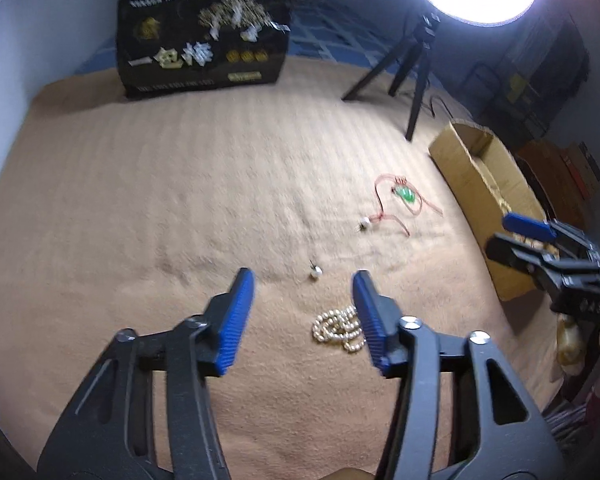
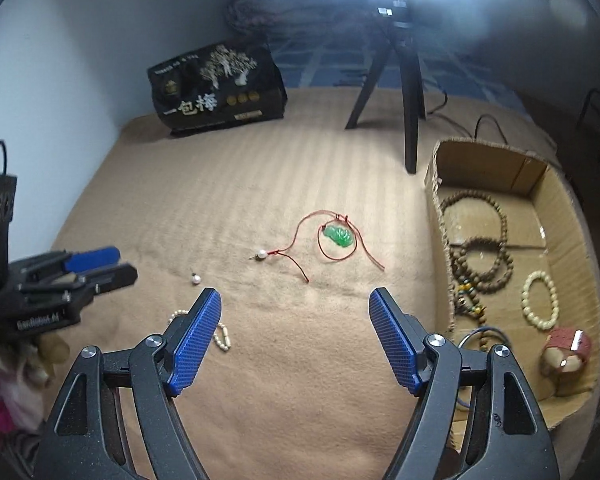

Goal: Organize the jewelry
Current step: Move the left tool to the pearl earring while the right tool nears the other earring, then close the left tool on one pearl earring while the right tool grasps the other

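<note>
A pearl necklace (image 1: 338, 330) lies in a heap on the tan blanket, just ahead of my open, empty left gripper (image 1: 304, 280), partly behind its right finger; in the right wrist view it (image 2: 222, 338) peeks out behind the left finger. A loose pearl earring (image 1: 315, 271) (image 2: 196, 279) lies beyond it. A green jade pendant on red cord (image 1: 405, 194) (image 2: 339, 236) with a pearl (image 2: 262, 255) lies further off. My right gripper (image 2: 294, 300) is open and empty above the blanket. The left gripper (image 2: 104, 266) shows at the left edge there.
An open cardboard box (image 2: 436, 184) (image 1: 466, 160) at the right holds wooden bead bracelets (image 2: 482, 260), a cream bracelet (image 2: 540, 300) and other pieces. A black bag (image 1: 202, 46) and a ring-light tripod (image 1: 418, 80) stand at the back. A wall is at left.
</note>
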A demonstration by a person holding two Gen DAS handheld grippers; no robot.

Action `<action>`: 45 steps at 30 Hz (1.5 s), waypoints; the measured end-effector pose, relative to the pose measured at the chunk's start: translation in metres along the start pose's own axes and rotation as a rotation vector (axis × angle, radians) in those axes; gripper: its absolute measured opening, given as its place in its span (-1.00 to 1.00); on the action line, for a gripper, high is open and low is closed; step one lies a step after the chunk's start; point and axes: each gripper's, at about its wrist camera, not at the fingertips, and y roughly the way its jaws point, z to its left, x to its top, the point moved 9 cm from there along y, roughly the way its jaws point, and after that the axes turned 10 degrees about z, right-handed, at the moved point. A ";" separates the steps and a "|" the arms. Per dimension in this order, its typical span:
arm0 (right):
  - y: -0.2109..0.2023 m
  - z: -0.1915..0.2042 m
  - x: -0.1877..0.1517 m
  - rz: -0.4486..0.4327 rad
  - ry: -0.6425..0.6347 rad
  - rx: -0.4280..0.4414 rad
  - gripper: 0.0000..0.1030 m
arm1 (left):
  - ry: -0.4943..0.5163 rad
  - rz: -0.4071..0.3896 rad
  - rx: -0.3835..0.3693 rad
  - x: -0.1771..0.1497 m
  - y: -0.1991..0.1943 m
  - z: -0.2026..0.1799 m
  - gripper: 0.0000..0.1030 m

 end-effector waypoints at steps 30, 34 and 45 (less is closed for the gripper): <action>0.084 0.035 0.025 0.084 -0.175 0.017 -0.42 | 0.120 0.067 -0.002 0.003 0.061 -0.017 -0.50; 0.087 0.038 0.027 0.085 -0.187 0.021 -0.42 | 0.126 0.069 0.001 0.005 0.064 -0.018 -0.50; 0.100 0.038 0.032 0.098 -0.184 0.009 -0.54 | 0.133 0.075 0.001 0.006 0.072 -0.021 -0.62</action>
